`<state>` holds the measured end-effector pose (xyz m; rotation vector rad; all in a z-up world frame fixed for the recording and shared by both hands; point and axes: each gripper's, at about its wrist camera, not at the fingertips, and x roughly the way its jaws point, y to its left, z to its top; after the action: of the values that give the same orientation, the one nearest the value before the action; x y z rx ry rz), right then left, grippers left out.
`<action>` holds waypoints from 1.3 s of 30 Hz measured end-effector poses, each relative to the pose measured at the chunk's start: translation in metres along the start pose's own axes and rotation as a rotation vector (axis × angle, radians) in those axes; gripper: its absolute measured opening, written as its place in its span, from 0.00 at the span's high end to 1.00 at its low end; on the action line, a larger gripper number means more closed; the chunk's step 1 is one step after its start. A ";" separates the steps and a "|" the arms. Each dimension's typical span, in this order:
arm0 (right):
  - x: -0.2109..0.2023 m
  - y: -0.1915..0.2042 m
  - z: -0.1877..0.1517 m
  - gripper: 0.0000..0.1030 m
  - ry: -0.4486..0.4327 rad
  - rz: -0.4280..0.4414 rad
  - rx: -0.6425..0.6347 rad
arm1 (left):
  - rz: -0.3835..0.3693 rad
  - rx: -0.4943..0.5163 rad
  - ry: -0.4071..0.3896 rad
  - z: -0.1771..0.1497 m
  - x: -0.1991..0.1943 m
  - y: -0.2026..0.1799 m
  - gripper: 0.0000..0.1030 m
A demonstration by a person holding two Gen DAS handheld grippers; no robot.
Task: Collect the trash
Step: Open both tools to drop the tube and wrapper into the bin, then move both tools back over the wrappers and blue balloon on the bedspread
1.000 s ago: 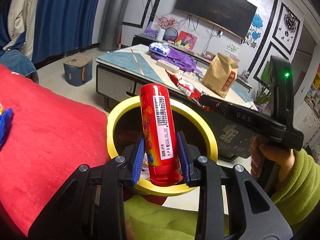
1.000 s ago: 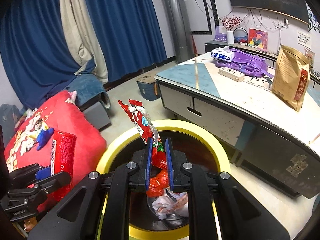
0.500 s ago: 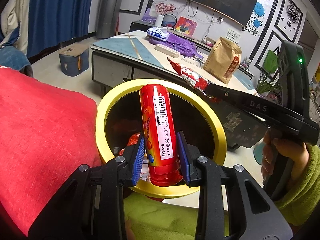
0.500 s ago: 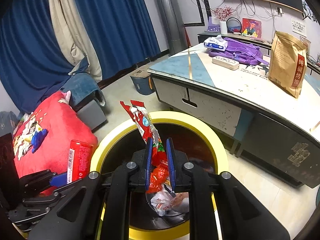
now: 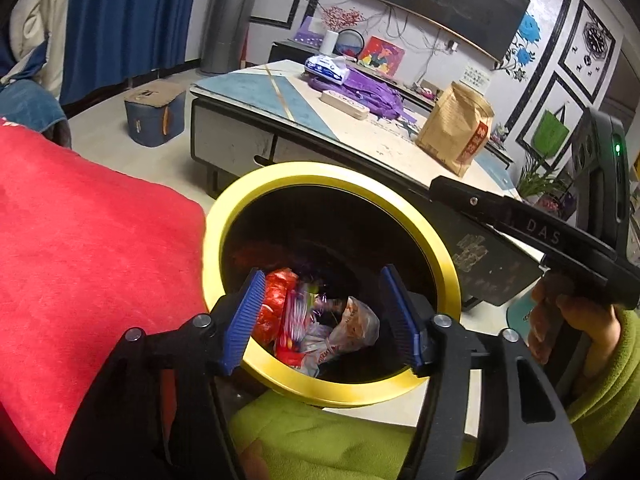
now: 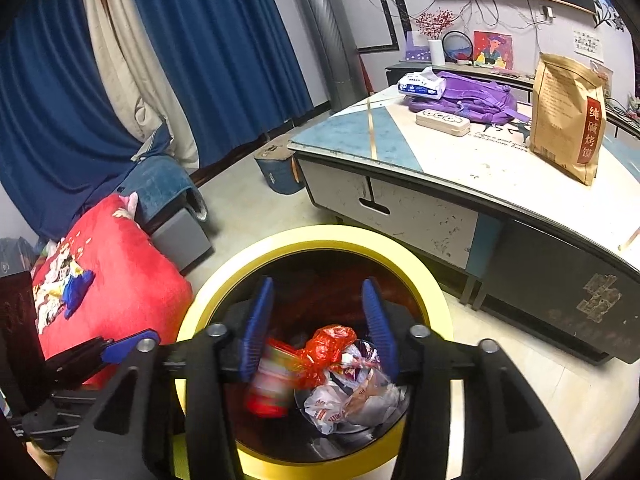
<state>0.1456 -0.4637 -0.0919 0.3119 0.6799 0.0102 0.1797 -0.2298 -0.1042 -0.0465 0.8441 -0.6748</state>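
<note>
Trash [image 6: 320, 364], a blurred red can and crumpled wrappers, lies inside the yellow-rimmed bin [image 5: 436, 240]; above it the left claw [image 5: 324, 316] and right claw [image 6: 316, 328] are opening, nothing between their jaws. Step in hand: the drop. Next move, as judged: seek remaining litter, perhaps on the desk [image 6: 460, 160]

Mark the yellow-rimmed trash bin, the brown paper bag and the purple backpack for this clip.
yellow-rimmed trash bin [image 6: 434, 284]: right wrist view, far right arc of its yellow rim.
brown paper bag [image 6: 560, 120]: right wrist view, middle of its printed front face.
purple backpack [image 6: 476, 100]: right wrist view, top of its fabric body.
</note>
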 end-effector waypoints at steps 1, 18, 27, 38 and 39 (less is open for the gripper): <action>-0.001 0.000 0.000 0.50 -0.002 0.002 0.001 | 0.005 -0.006 -0.009 0.000 -0.003 0.001 0.37; -0.022 0.021 0.007 0.33 -0.078 0.023 -0.050 | 0.126 -0.072 -0.163 0.005 -0.068 0.024 0.10; -0.042 0.056 0.008 0.28 -0.131 0.080 -0.120 | 0.201 -0.088 -0.251 0.008 -0.102 0.034 0.10; -0.068 0.106 0.001 0.25 -0.196 0.169 -0.229 | 0.274 -0.127 -0.335 0.005 -0.140 0.052 0.10; -0.070 0.112 -0.001 0.24 -0.198 0.182 -0.240 | 0.279 -0.131 -0.341 0.004 -0.143 0.054 0.10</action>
<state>0.1009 -0.3644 -0.0173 0.1402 0.4465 0.2299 0.1438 -0.1067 -0.0215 -0.1544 0.5504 -0.3355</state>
